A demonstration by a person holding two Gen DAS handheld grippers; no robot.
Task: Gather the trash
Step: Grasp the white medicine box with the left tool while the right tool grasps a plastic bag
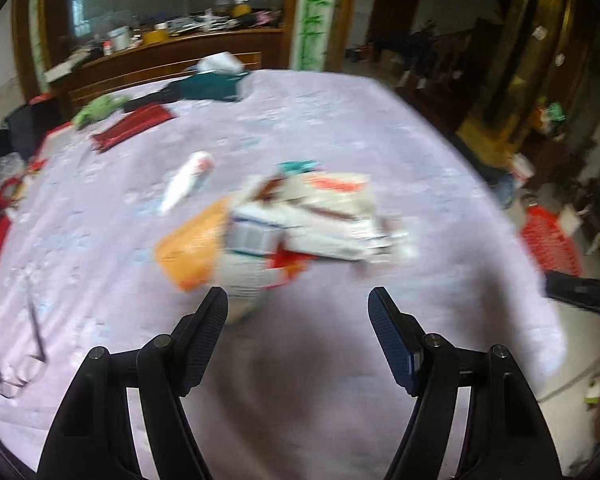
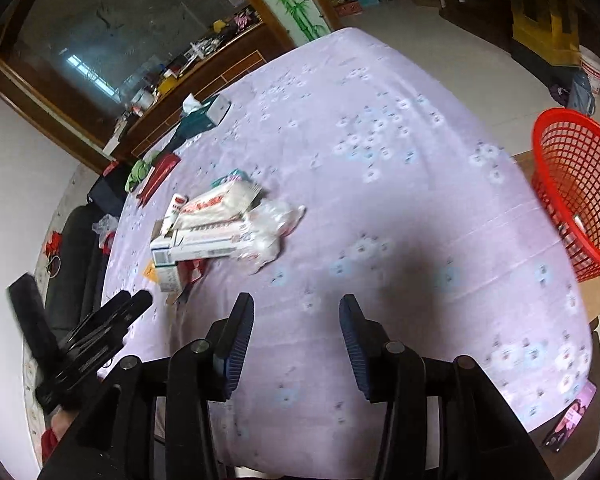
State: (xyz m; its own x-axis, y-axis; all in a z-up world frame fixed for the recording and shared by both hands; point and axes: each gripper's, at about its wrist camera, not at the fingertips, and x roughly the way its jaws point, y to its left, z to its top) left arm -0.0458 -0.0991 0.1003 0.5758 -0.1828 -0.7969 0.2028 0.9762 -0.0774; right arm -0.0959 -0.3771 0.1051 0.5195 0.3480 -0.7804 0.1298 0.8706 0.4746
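Both the left hand-held gripper [image 1: 298, 308] and the right hand-held gripper [image 2: 297, 316] gape wide, holding nothing. The trash pile [image 2: 220, 224], seemingly boxes and wrappers, lies mid-tabletop [image 2: 380, 200]; the red basket [image 2: 576, 192] stands well apart.

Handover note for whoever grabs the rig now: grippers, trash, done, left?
Left gripper: jaws open, empty, just short of the trash pile.
Right gripper: jaws open, empty, over bare tablecloth.
Trash: boxes and wrappers heaped mid-table.
Red basket: off the table's right edge; no trash visible in it.
Done: nothing visibly collected.
Left: move the pile into the basket.
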